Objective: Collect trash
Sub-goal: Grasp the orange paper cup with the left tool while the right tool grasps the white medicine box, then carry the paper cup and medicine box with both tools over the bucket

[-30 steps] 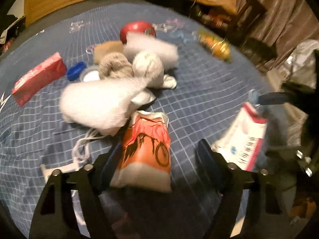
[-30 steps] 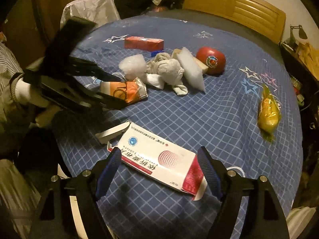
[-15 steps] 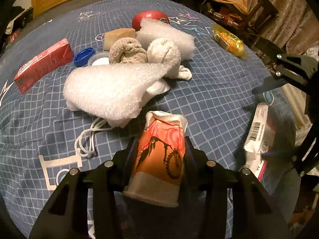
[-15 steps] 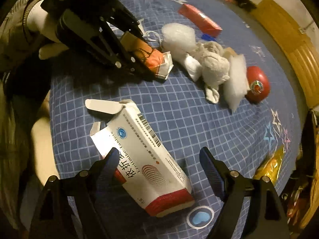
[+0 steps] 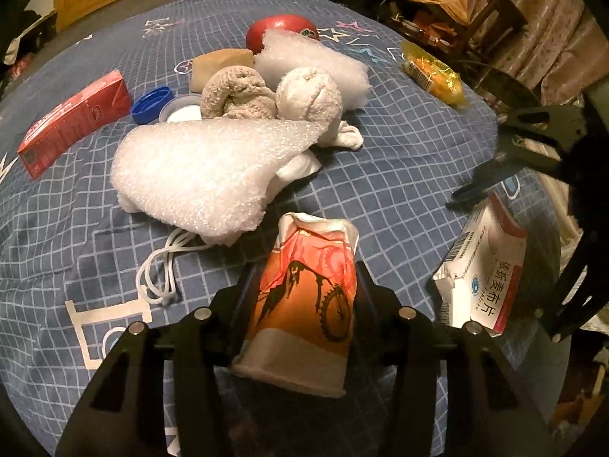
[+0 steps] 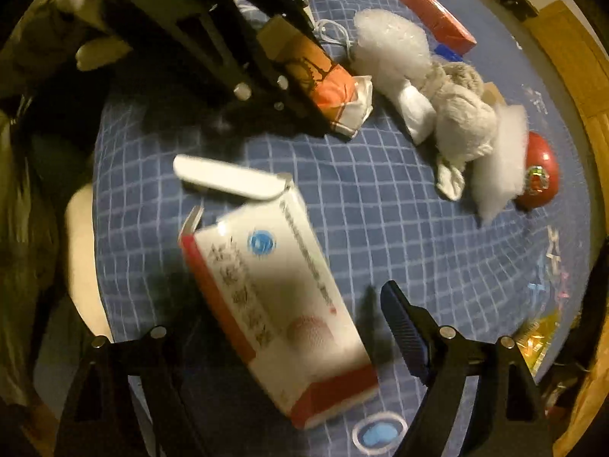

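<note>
Left wrist view: left gripper (image 5: 304, 297) fingers clenched on the crushed paper cup (image 5: 304, 304), squeezed at mid-body so it can't slip; base faces the camera.
Cup location: in the grip, low over the bed (image 5: 399, 175); touching or just lifted, cannot tell.
Right wrist view: right gripper (image 6: 289, 327) fingers spread wide around the box (image 6: 274, 289), not clamped yet; lined up across its width for a grab, likely. View is blurred.
Box location: flat on the bed, flap open.
Remaining trash: bubble wrap (image 5: 201, 175), red carton (image 5: 72, 118), blue cap (image 5: 152, 99), snack bag (image 5: 434, 72) in a loose pile nearby.
</note>
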Demonstrator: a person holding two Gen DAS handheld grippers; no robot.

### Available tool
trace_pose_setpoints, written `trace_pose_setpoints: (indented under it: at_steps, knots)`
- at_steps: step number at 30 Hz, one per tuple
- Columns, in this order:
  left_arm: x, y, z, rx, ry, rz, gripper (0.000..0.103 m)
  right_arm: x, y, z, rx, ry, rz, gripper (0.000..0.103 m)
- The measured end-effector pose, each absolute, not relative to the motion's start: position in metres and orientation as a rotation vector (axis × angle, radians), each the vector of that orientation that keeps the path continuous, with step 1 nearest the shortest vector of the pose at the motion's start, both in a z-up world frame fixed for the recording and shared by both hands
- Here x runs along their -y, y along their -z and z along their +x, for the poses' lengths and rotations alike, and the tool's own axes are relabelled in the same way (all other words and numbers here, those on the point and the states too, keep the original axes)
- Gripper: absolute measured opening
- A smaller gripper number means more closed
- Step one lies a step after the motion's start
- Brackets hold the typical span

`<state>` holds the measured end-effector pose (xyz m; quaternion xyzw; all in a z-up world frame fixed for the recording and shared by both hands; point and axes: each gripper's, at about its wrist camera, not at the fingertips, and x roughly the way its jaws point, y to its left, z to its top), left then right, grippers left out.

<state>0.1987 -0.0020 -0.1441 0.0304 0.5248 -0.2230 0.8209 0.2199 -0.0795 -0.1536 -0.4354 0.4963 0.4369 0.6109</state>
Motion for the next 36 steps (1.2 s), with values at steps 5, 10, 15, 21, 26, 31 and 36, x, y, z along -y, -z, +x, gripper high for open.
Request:
trace_pose_setpoints:
  at_steps: [5, 10, 15, 21, 26, 31, 36]
  knots:
    - [0.01, 0.144, 0.185, -1.044, 0.415, 0.096, 0.046, 0.096, 0.148, 0.207, -1.104, -0.893, -0.816, 0.064]
    - [0.005, 0.137, 0.164, -0.962, 0.354, 0.061, 0.044, 0.121, 0.142, 0.175, -0.991, -0.696, -0.572, 0.051]
    - [-0.008, 0.109, 0.139, -0.86, 0.283, 0.036, 0.042, 0.156, 0.131, 0.154, -0.906, -0.58, -0.213, 0.049]
    - [-0.024, 0.065, 0.105, -0.701, 0.17, 0.014, 0.042, 0.166, 0.088, 0.137, -0.703, -0.443, 0.007, 0.047]
    - [-0.017, 0.041, 0.071, -0.561, 0.11, 0.022, 0.042, 0.157, 0.053, 0.121, -0.527, -0.334, 0.032, 0.047]
    - [-0.009, 0.023, 0.051, -0.464, 0.093, 0.018, 0.042, 0.151, 0.03, 0.087, -0.397, -0.229, 0.011, 0.047]
    - [-0.004, 0.015, 0.045, -0.417, 0.072, 0.027, 0.042, 0.147, 0.021, 0.069, -0.357, -0.185, -0.009, 0.047]
